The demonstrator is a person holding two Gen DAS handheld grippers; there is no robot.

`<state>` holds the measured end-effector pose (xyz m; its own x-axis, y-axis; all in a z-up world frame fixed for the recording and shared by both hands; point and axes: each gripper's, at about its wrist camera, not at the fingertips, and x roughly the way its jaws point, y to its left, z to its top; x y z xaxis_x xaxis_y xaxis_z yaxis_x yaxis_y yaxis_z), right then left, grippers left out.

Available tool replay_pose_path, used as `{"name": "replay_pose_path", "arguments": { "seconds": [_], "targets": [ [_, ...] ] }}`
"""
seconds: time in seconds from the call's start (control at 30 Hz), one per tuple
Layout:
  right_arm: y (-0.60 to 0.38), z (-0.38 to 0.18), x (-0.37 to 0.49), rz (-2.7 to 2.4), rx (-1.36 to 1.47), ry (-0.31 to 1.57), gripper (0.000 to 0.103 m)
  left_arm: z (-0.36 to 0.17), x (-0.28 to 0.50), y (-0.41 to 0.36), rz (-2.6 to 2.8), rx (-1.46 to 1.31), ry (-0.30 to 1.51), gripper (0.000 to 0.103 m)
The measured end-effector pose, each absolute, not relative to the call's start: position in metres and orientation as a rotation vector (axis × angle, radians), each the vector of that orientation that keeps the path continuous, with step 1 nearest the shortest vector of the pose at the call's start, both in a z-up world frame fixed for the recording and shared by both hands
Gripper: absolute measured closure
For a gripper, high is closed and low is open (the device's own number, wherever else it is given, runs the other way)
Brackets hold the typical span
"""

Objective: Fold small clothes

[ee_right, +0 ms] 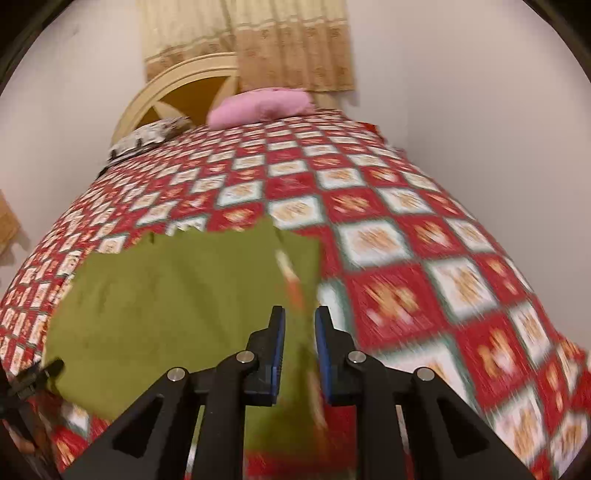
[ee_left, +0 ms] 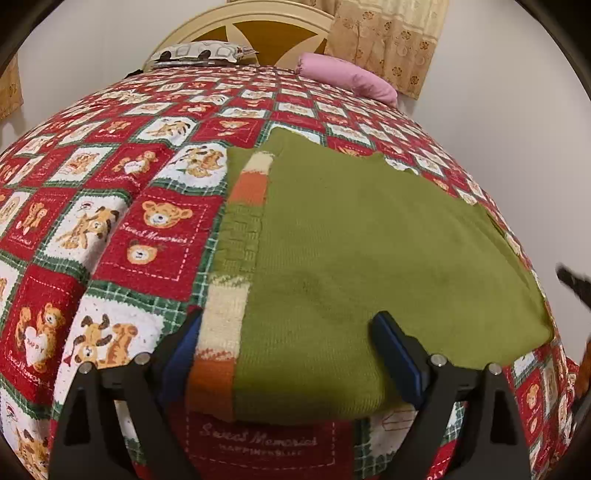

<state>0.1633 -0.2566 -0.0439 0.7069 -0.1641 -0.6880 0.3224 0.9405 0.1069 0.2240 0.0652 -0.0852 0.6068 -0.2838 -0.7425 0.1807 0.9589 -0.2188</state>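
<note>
A small green knit sweater [ee_left: 369, 251] with orange and cream striped trim [ee_left: 221, 325] lies flat on the bed, partly folded. My left gripper [ee_left: 291, 332] is open, its jaws wide apart astride the sweater's near left edge, the left finger [ee_left: 181, 347] beside the striped trim and the right finger [ee_left: 395, 350] on the green knit. In the right wrist view the sweater [ee_right: 177, 295] lies left of centre. My right gripper [ee_right: 299, 332] is open with a narrow gap, over the sweater's right edge by a striped sleeve [ee_right: 291, 280]. That view is blurred.
The bed is covered by a red, white and green teddy-bear quilt [ee_left: 122, 177]. A pink pillow [ee_left: 347, 75] and a patterned pillow [ee_left: 199, 53] lie by the cream headboard [ee_left: 258, 22]. Curtains [ee_right: 258, 40] hang behind. The wall runs along the bed's right side.
</note>
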Motion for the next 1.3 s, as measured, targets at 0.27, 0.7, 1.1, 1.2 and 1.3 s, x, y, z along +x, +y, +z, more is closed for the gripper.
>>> {"name": "replay_pose_path", "arguments": {
  "seconds": [0.27, 0.7, 1.1, 1.2, 1.3],
  "targets": [
    [-0.251, -0.09, 0.275, -0.318, 0.044, 0.904, 0.059, -0.085, 0.224, 0.07, -0.284, -0.165, 0.872, 0.01],
    [-0.301, -0.11, 0.241, -0.366, 0.412, 0.817, 0.099, -0.085, 0.224, 0.071, -0.306, -0.197, 0.87, 0.007],
    [-0.251, -0.066, 0.187, -0.415, 0.37, 0.694, 0.09, -0.085, 0.224, 0.072, -0.309, -0.199, 0.87, 0.006],
    [-0.203, -0.068, 0.185, -0.289, 0.304, 0.724, 0.09, -0.085, 0.224, 0.072, -0.305, -0.194, 0.87, 0.006],
    [-0.157, -0.077, 0.19, -0.179, 0.261, 0.764, 0.09, -0.085, 0.224, 0.073, -0.307, -0.207, 0.867, 0.006]
  ]
}}
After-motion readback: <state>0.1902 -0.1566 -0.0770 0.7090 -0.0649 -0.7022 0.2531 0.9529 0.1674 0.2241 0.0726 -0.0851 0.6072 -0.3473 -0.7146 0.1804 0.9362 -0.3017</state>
